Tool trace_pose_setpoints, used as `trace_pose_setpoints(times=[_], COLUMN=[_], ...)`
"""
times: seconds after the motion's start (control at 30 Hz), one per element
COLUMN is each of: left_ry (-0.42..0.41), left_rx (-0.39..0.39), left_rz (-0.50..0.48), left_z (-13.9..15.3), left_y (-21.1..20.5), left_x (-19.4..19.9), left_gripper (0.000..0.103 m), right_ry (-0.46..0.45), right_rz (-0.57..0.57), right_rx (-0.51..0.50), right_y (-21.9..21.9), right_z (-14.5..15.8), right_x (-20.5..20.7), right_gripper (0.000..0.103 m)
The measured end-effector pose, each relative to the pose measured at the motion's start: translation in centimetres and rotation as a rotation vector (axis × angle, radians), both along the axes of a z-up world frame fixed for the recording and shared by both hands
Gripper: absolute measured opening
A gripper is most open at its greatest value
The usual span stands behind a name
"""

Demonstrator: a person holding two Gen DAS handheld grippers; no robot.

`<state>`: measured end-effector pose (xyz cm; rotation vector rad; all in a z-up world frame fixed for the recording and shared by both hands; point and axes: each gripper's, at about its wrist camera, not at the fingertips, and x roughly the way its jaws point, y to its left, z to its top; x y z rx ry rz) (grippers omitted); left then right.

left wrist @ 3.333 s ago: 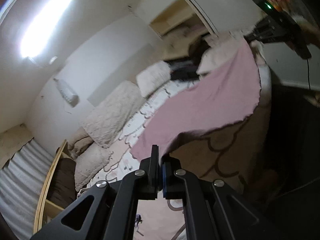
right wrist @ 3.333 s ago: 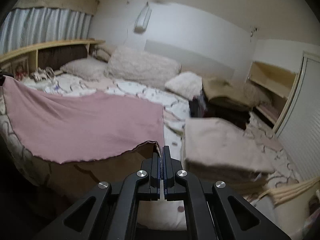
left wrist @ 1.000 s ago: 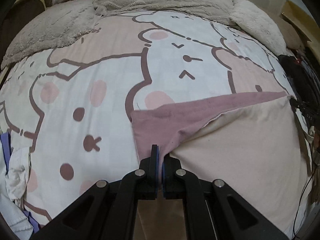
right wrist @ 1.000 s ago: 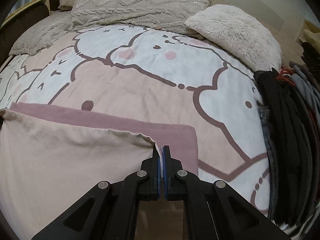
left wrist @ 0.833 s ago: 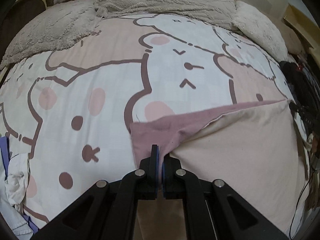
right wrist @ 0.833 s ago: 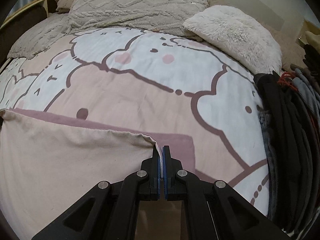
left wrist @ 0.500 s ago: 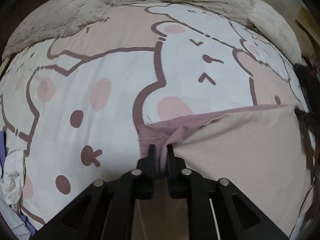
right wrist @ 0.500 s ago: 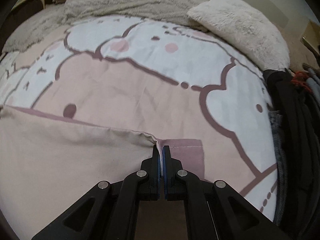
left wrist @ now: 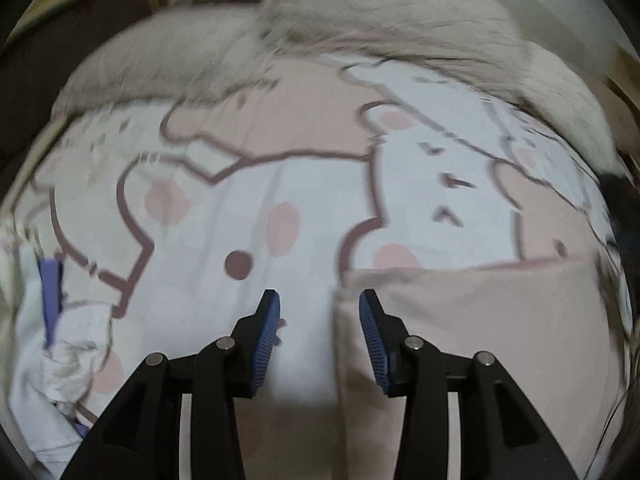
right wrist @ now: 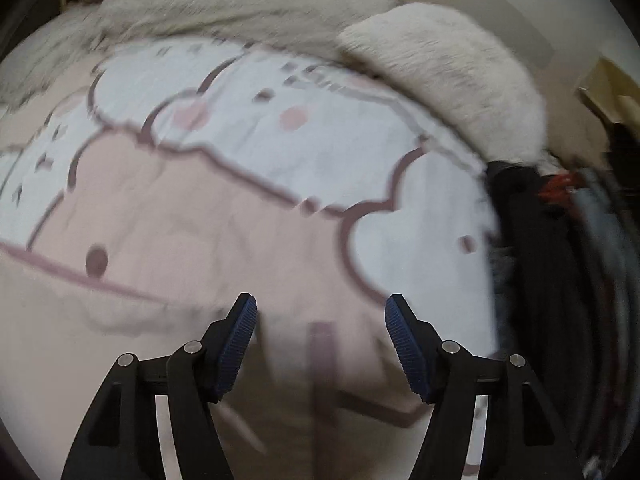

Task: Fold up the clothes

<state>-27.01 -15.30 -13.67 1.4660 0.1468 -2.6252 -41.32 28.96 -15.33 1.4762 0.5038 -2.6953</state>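
A pink cloth with a beige underside lies folded flat on the cartoon-print bedspread [left wrist: 248,184]. In the left wrist view the cloth [left wrist: 480,328] fills the lower right, its left edge just inside my left gripper [left wrist: 319,312], which is open and empty above that corner. In the right wrist view the cloth [right wrist: 100,344] lies at lower left, with its mauve edge running toward my right gripper [right wrist: 321,316], also open and empty. Both views are motion-blurred.
Fluffy beige pillows [left wrist: 384,12] line the far side of the bed, one also in the right wrist view [right wrist: 444,76]. A pile of dark clothes [right wrist: 560,264] lies at the right. White and blue laundry [left wrist: 52,344] lies at the left.
Both grippers have opened and let go of the cloth's corners. The cloth now lies flat on the bed, and both grippers have pulled back slightly.
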Motion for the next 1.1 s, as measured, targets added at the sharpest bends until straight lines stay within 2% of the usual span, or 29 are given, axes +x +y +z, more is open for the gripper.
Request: trace_pose_setpoints(times=[0.1,0.2,0.33,0.47,0.53,0.6,0.77,0.93,1.1], left_ry=[0.076,0.137,0.160,0.173,0.146,0.125,0.106,0.128,0.137], left_rx=[-0.109,-0.230,-0.352,-0.445,-0.478,-0.537,-0.721,-0.918,-1.064], left_rz=[-0.166,-0.328,-0.489,-0.593,-0.644,-0.696,-0.815,-0.868,-0.891], left_z=[2.0,3.4,3.9,3.3,2.3,1.3,-1.7,-4.9,-7.5], left_y=[3.6,7.3,11.1,13.6,14.5,15.1,16.4,17.2,17.2], left_x=[3.2,7.7,13.6,19.7,22.9,25.3,31.5,34.4,33.6], left_gripper=[0.041,0.041,0.041,0.041,0.041,0.041,0.041,0.041,0.041], right_ry=[0.065,0.131,0.146,0.144,0.174,0.209,0.245,0.284,0.322], right_rz=[0.017,0.114,0.229,0.356,0.447,0.524,0.630,0.709,0.756], right_rx=[-0.046,-0.057,-0.020,0.059,0.160,0.247,0.336,0.489,0.621], right_y=[0.8,1.0,0.6,-0.5,-1.8,-2.7,-3.3,-3.9,-3.8], right_z=[3.4,6.3,7.1,5.1,3.4,1.9,-0.7,-3.7,-5.8], right_x=[2.9,9.2,17.7,24.8,28.6,32.0,37.9,42.2,43.7], right_gripper=[0.067,0.067,0.067,0.067,0.067,0.067,0.067,0.067,0.067])
